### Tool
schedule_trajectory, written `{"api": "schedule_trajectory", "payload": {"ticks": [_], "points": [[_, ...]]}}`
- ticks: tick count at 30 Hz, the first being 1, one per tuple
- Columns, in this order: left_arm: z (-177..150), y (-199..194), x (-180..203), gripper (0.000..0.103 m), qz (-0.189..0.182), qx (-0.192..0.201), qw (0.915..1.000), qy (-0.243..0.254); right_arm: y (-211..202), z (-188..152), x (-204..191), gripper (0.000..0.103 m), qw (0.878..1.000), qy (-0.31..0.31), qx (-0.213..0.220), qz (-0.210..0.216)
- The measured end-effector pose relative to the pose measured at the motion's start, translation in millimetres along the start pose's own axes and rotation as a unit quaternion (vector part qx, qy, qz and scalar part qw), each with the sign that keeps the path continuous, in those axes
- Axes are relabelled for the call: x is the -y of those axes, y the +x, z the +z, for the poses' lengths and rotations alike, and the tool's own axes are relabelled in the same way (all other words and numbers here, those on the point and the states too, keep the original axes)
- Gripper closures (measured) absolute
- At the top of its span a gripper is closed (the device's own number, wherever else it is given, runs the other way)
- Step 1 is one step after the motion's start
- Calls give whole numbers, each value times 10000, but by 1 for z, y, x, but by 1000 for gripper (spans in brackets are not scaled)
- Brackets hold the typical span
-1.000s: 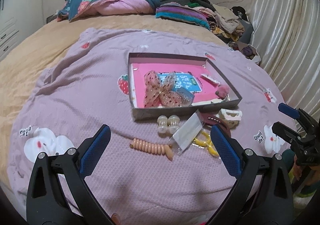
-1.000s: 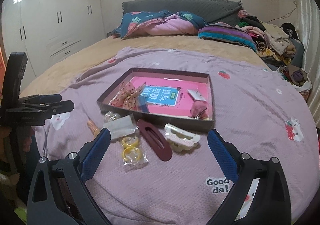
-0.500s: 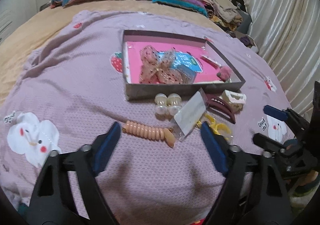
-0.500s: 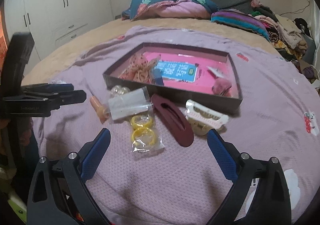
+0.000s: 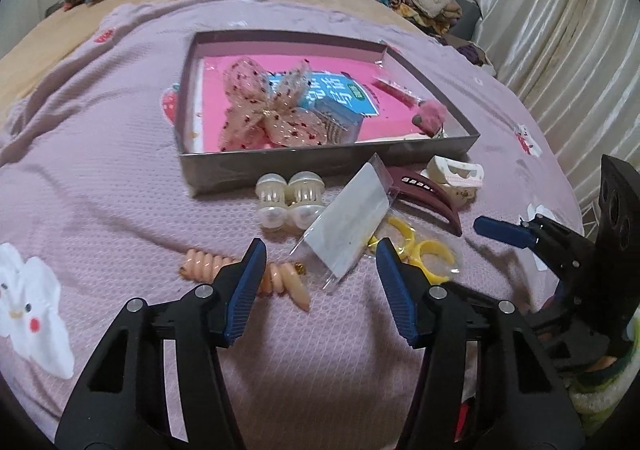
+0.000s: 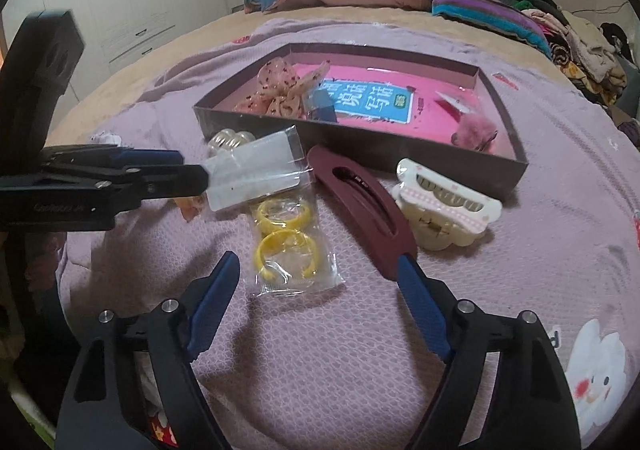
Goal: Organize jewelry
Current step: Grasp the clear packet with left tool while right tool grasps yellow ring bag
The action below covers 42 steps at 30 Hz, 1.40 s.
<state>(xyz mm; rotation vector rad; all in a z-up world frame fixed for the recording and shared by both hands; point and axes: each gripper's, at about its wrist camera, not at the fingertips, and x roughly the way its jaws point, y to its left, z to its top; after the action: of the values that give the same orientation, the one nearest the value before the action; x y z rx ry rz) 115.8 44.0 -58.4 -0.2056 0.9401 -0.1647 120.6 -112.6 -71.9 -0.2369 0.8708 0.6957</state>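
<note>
Both claws have dropped toward the bed since a second ago, and the loose pieces now fill far more of each view. The left claw (image 5: 320,274) was spread wide then; its jaws are closing now, with the tip of the peach spiral hair tie (image 5: 280,278) and a corner of the clear packet (image 5: 352,218) lying between them, though nothing is pinched yet. Which of the two it is going for is hard to judge, since the left finger hides part of the tie.

The right claw (image 6: 318,290) is closing too, more slowly, and is empty; the packet's lower end with the yellow rings (image 6: 286,246) sits between its fingers, and the dark red hair clip (image 6: 360,210) runs up to its right finger.

The tray (image 5: 320,166) lies just beyond this row, already holding a spotted bow (image 5: 268,110) and a pink pompom (image 5: 432,116). The cream claw clip (image 6: 444,210) and the ribbed clear pair (image 5: 290,202) rest on the purple blanket (image 5: 100,170) against the tray's near wall. The sorting looks barely under way: this seems to be the reach for a first pick, not a lift.
</note>
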Motion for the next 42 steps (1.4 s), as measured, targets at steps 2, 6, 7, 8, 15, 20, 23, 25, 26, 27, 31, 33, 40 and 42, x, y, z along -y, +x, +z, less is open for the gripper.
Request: {"api": "schedule_trajectory", "payload": {"ticks": [2, 6, 7, 8, 15, 20, 23, 25, 26, 27, 31, 33, 40, 42], "points": [[2, 6, 1, 57, -9, -70, 10000, 32, 3, 0, -1, 25, 10000, -27, -15, 13], [3, 14, 1, 61, -142, -178, 9997, -10, 9, 0, -4, 32, 9999, -96, -41, 20], [3, 15, 0, 64, -165, -199, 9997, -18, 11, 0, -5, 32, 9999, -121, -49, 3], [3, 16, 0, 64, -180, -221, 9996, -31, 13, 1, -7, 33, 9999, -149, -51, -3], [4, 21, -2, 73, -255, -282, 9992, -127, 16, 7, -15, 43, 9993, -356, 93, -5], [3, 20, 1, 90, -324, -305, 9990, -81, 28, 1, -21, 51, 9984, -549, -126, 20], [1, 16, 5, 93, -304, -239, 9992, 16, 29, 0, -20, 58, 9986, -509, -107, 31], [1, 12, 6, 95, -298, -168, 9994, 22, 27, 0, -17, 59, 9989, -442, -95, 86], [1, 11, 6, 95, -306, -135, 9994, 22, 27, 0, -17, 59, 9990, -422, -91, 100], [1, 8, 6, 95, -317, -96, 9994, 16, 26, -2, -17, 59, 9990, -430, -89, 100], [-1, -2, 5, 95, -293, 32, 9996, -13, 19, -6, -16, 60, 9990, -430, -85, 135], [-1, -7, 4, 95, -241, 87, 9997, -22, 14, -8, -14, 60, 9991, -384, -101, 151], [-3, -27, 5, 95, -147, 283, 9994, -93, -13, -11, -5, 60, 9996, 48, 7, 290], [-2, -33, 7, 95, -147, 350, 9992, -90, -22, -10, -3, 60, 9995, 99, 96, 268]]}}
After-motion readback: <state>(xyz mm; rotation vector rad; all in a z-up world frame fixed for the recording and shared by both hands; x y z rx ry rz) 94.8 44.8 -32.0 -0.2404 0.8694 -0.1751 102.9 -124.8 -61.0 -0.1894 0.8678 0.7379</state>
